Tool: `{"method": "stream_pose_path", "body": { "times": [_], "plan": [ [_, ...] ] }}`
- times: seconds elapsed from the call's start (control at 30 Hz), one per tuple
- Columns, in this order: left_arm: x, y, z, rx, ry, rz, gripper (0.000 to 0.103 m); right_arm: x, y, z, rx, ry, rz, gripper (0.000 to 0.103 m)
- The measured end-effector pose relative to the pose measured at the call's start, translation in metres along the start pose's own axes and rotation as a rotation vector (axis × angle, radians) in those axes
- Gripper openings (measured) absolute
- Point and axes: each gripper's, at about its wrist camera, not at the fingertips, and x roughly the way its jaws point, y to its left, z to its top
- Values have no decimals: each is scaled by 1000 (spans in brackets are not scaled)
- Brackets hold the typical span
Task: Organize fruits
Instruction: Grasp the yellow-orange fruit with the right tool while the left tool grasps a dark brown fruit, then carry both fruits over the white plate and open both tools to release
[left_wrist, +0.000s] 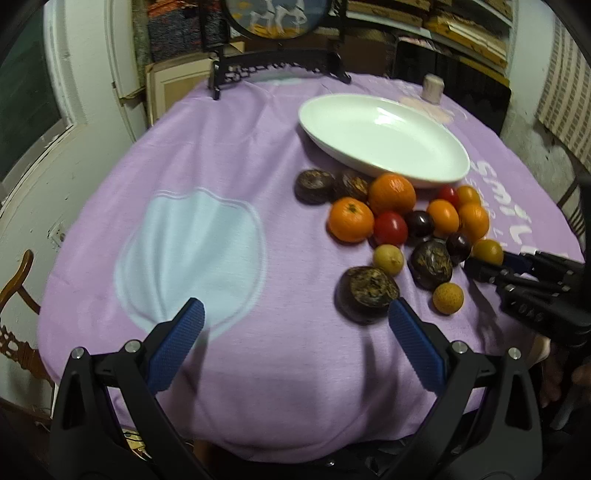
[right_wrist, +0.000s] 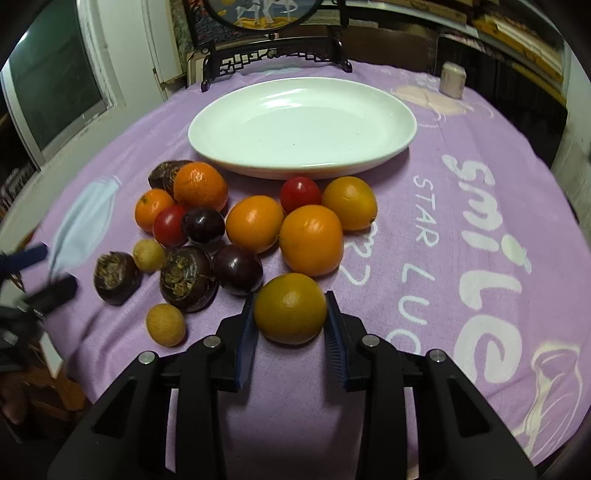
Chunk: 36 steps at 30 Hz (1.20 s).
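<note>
A pile of fruit lies on the purple cloth in front of an empty white oval plate (right_wrist: 303, 125), which also shows in the left wrist view (left_wrist: 384, 138). The pile holds oranges (right_wrist: 310, 240), red tomatoes (right_wrist: 300, 194), dark plums (right_wrist: 238, 269), brown water chestnuts (right_wrist: 188, 278) and small yellow longans (right_wrist: 165, 324). My right gripper (right_wrist: 290, 314) is shut on a yellow-orange fruit (right_wrist: 290, 308) at the near edge of the pile; it shows in the left wrist view (left_wrist: 487, 252) too. My left gripper (left_wrist: 295, 317) is open and empty, with a water chestnut (left_wrist: 367, 293) just beyond its right finger.
A black carved stand with a round picture (right_wrist: 273, 55) stands at the table's far edge. A small pale cup (right_wrist: 452, 79) sits at the far right. The cloth (left_wrist: 240, 147) has a pale blue shape on the left and white lettering on the right. A white door is left.
</note>
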Motion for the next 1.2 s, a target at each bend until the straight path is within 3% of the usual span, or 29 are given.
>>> {"method": "stream_pose_path", "body": {
  "times": [0.1,0.17,0.23,0.27,0.4,0.77,0.97,1.07,1.2],
  "plan": [
    [10,-9,0,19,22,-31,100,-7,-7,-5,24,5,3,36],
    [14,-14,-1,28,24,-52,93,-10,-12,-9,37,8,-7,36],
    [21,-19,1,37,43,-91,69,-13,-17,-11,52,8,-7,36],
    [26,-22,2,35,62,-120,63,-14,-18,-13,55,7,-11,36],
    [31,-30,6,46,32,-116,46,-16,-19,-15,53,3,-6,36],
    [2,-26,28,35,-43,-150,45,-31,-27,-2,58,-41,29,36],
    [9,-27,92,45,-84,-178,45,-28,-29,50,0,-68,40,36],
    [39,-33,152,46,-84,-141,45,-13,-28,101,-44,-81,25,36],
    [99,-46,224,26,-25,-138,45,34,-36,173,-37,-47,24,36]
  ]
}}
